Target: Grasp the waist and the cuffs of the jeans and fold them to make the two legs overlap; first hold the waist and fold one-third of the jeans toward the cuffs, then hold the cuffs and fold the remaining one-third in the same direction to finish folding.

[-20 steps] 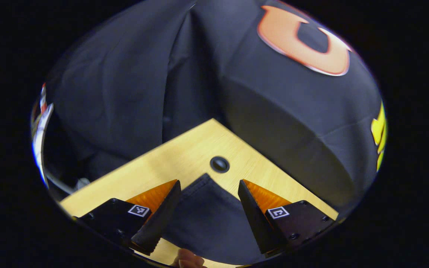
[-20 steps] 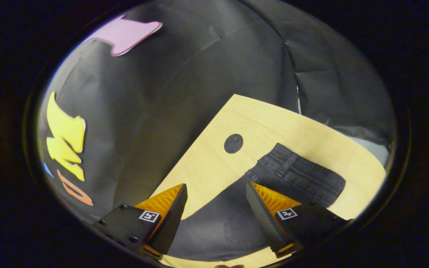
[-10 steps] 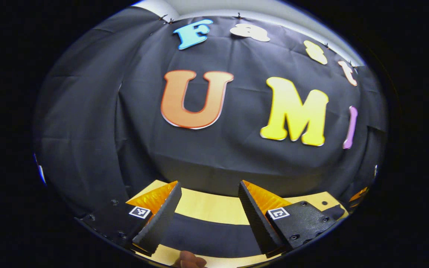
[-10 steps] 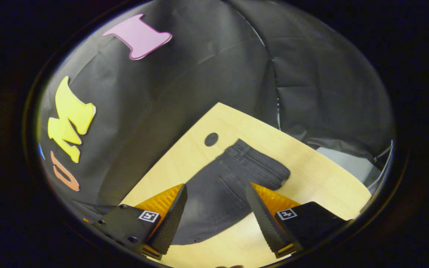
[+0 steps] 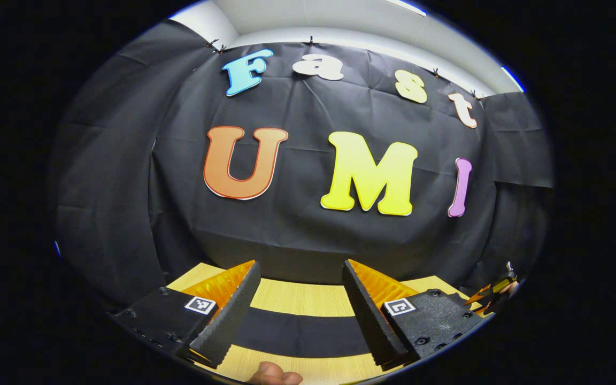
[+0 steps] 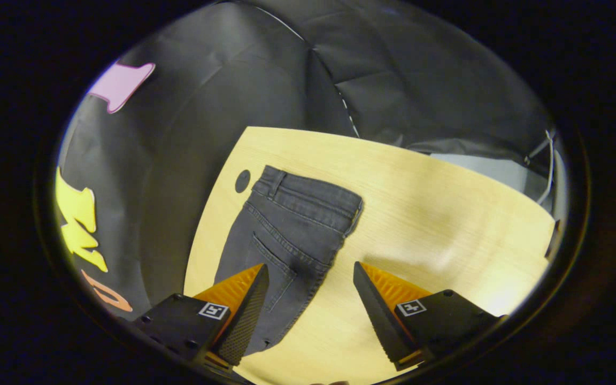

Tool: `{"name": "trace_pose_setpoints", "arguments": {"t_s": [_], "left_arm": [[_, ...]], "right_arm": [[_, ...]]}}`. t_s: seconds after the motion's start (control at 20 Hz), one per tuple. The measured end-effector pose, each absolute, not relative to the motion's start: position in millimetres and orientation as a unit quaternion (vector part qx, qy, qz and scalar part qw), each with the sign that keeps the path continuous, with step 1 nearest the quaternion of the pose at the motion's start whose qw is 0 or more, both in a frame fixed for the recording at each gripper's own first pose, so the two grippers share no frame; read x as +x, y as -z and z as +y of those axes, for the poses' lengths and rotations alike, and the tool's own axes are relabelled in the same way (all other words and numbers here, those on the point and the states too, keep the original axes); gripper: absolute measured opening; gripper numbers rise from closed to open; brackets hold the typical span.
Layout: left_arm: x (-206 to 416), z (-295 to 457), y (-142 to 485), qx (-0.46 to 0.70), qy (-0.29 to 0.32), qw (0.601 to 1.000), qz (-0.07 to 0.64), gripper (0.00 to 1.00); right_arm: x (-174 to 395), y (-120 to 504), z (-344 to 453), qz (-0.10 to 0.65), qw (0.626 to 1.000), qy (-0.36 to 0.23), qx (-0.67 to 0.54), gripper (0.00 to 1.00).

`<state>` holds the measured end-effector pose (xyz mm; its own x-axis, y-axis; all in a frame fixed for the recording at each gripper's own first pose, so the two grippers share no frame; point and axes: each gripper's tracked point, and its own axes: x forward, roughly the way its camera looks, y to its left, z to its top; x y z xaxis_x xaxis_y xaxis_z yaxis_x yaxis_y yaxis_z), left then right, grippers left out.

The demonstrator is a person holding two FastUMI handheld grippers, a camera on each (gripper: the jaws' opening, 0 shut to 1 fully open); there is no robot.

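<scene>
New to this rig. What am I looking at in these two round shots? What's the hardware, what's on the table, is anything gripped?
No robot arm here: a person holds a two-finger gripper in each hand, and a fisheye camera rides on each one, looking along its fingers.

In the left gripper view, the left gripper points level at the booth wall, jaws apart, empty. A dark strip of the jeans crosses the wooden table beneath it. A fingertip shows at the bottom edge.

In the right gripper view, the right gripper looks down on the table, jaws apart, empty. The jeans lie flat, waistband at the far end near a round hole in the tabletop.

Nothing is gripped.
</scene>
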<state>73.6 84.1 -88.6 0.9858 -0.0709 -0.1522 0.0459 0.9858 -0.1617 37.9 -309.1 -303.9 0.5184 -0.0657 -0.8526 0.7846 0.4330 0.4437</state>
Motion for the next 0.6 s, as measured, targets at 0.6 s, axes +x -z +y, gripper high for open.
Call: {"name": "trace_pose_setpoints", "arguments": {"t_s": [0.6], "left_arm": [[41, 55, 72, -0.075, 0.065, 0.992, 0.076, 0.98]], "right_arm": [[53, 319, -300, 0.333, 0.735, 0.308, 0.504, 0.95]]}}
